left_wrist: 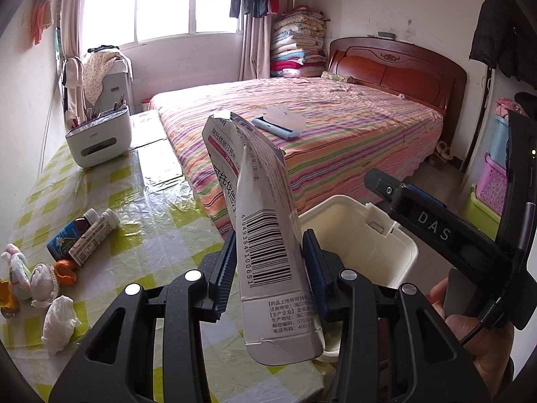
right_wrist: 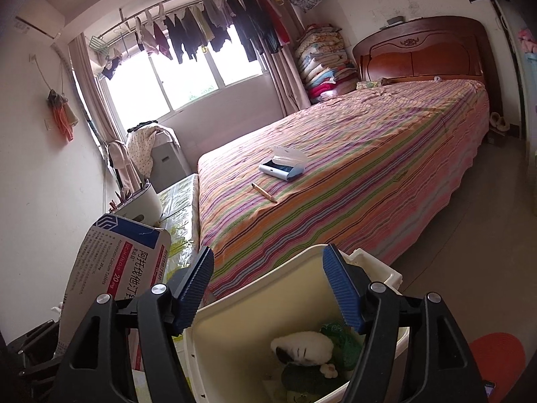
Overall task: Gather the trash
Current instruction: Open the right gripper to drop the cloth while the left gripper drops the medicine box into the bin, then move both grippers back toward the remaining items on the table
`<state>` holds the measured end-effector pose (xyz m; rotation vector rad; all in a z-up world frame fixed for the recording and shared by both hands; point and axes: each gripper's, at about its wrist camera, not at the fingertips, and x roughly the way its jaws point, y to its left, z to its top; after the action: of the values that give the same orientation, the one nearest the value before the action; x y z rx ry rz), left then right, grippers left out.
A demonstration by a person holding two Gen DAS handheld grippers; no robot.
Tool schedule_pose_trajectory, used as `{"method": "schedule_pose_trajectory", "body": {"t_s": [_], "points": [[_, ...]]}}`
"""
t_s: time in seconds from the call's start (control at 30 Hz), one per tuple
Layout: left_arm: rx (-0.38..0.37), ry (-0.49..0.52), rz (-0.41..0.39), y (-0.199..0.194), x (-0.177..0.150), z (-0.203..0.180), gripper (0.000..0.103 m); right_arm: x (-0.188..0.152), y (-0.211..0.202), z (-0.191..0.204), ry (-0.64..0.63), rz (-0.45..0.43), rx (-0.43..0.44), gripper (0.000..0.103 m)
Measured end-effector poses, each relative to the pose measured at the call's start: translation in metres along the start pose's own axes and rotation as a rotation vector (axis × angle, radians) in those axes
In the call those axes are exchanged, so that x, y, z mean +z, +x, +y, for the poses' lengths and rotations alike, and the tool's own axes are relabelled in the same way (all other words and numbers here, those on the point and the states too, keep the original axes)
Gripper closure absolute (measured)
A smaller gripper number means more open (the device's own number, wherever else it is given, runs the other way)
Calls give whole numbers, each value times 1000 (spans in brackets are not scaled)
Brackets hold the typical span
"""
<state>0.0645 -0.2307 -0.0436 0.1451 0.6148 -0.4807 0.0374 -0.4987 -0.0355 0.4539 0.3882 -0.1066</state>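
My left gripper point(left_wrist: 268, 268) is shut on a crushed white medicine box point(left_wrist: 265, 235) with a barcode, held upright between the blue pads. Just right of it stands a cream trash bin point(left_wrist: 399, 268), open at the top. In the right wrist view the same box point(right_wrist: 114, 268) leans at the left, beside the bin point(right_wrist: 208, 329). A white crumpled wad point(right_wrist: 302, 346) and green scraps point(right_wrist: 342, 339) lie inside. My right gripper point(right_wrist: 268, 288) hangs open over the bin's mouth, nothing pressed between its pads. A hand point(left_wrist: 476, 336) holds it.
The table point(left_wrist: 151, 221) under a yellow-green checked cloth carries two small bottles point(left_wrist: 84, 235), crumpled tissues point(left_wrist: 57, 319) and a white organiser point(left_wrist: 97, 137). A striped bed point(left_wrist: 335, 127) behind holds a blue case point(left_wrist: 275, 127) and a pen point(right_wrist: 265, 193).
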Motion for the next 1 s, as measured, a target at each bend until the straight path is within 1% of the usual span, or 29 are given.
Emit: {"method": "schedule_pose_trajectory", "body": {"t_s": [0.13, 0.23, 0.4, 0.53, 0.6, 0.63, 0.67, 0.7, 0.73, 0.87, 1.0], "points": [[-41, 23, 29, 8, 2, -8, 64, 5, -10, -13, 63, -56, -10, 37], [-64, 67, 52, 15, 4, -16, 64, 9, -16, -19, 91, -86, -13, 37], [-85, 126, 81, 25, 7, -33, 63, 11, -19, -24, 110, -102, -14, 37], [-99, 161, 98, 31, 8, -42, 59, 12, -24, -28, 125, -123, -13, 37], [-89, 174, 88, 33, 10, -45, 56, 13, -27, -30, 131, -139, -15, 37], [-88, 178, 87, 34, 11, -47, 52, 13, -29, -31, 136, -147, -17, 37], [-85, 179, 89, 35, 13, -48, 39, 14, -30, -32, 141, -152, -16, 37], [-76, 174, 86, 35, 14, -48, 30, 14, -30, -32, 144, -153, -16, 37], [-68, 165, 72, 34, 15, -47, 24, 14, -30, -33, 148, -153, -16, 37], [-34, 164, 65, 29, 20, -40, 24, 14, -29, -35, 157, -138, -8, 37], [9, 154, 61, 19, 19, -20, 24, 13, -27, -32, 146, -133, -1, 37]]}}
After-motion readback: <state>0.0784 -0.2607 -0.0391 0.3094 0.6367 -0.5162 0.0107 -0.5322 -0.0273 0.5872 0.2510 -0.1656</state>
